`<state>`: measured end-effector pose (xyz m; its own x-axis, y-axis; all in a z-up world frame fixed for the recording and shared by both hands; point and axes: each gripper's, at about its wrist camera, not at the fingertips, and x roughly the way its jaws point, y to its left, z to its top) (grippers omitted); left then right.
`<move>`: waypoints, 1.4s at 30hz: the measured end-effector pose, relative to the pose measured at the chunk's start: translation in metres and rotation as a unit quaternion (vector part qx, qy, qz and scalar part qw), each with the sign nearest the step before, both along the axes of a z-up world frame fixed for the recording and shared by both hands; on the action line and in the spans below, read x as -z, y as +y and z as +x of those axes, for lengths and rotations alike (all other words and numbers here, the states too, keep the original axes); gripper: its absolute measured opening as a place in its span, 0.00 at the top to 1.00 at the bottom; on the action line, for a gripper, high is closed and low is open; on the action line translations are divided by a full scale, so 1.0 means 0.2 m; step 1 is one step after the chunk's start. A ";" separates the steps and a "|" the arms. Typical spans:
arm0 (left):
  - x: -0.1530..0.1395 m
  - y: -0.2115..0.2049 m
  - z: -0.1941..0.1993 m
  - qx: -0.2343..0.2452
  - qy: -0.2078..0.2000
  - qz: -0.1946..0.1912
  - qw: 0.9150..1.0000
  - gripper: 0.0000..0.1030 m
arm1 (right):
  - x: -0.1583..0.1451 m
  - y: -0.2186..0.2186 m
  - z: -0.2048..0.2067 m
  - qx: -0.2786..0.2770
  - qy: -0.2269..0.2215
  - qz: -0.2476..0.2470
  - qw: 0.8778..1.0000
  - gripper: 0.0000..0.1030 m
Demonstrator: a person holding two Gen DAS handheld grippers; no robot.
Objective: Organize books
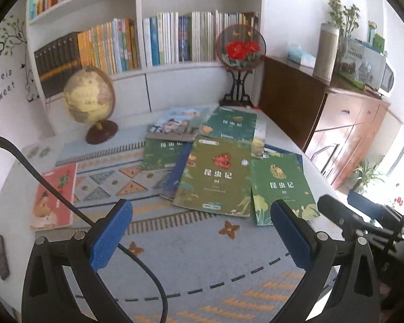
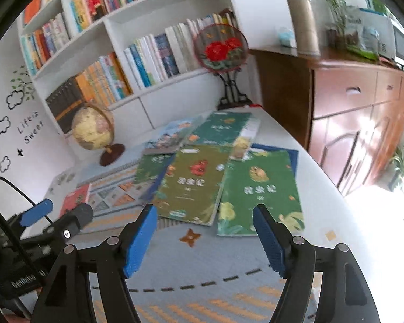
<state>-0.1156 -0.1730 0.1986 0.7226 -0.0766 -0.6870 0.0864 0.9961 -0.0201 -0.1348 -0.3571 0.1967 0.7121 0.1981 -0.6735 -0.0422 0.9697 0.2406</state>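
Books (image 1: 215,177) flat, glossy (fanned on patterned mat (image 1: 202,255)) | both hand-held grippers spread, empty

A home study or reading room: a white bookshelf (image 1: 142,2) packed with books, a cream desk globe (image 1: 89,94), and a brown wooden sideboard (image 1: 336,113).

Two wrist fisheye views, both set behind their own blue-padded fingers, looking forward and down across a patterned table mat (image 1: 191,266) toward a white bookshelf (image 1: 137,8). Left view sits to the left, roughly level; the right gripper (image 1: 344,207) shows at its right edge. Right view sits further right, rolled so the shelf leans, slightly blurred; the left gripper (image 2: 56,215) shows at its left edge. Both stand near the table's front. Shared: scattered green books (image 1: 215,177) (image 2: 188,185), globe (image 1: 89,94) (image 2: 93,127), wooden cabinet (image 1: 336,123) (image 2: 350,113).
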 end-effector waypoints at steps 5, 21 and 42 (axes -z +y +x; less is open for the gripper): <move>0.06 0.01 0.10 0.021 0.009 -0.016 1.000 0.01 | 0.07 -0.03 0.06 0.001 0.021 -0.025 0.999 0.31; 0.56 0.45 0.79 0.025 0.151 -0.177 0.972 0.02 | 0.37 -0.25 0.58 0.087 0.117 -0.084 0.986 0.17; 0.95 0.34 1.12 0.169 0.242 -0.264 0.918 0.20 | 0.78 0.14 1.10 -0.016 0.197 0.008 0.980 0.55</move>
<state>0.1088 -0.1058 0.0085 0.2173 -0.6550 -0.7237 0.2419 0.7544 -0.6102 0.0847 -0.3289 0.0400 0.3911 0.2286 -0.8915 0.0260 0.9655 0.2590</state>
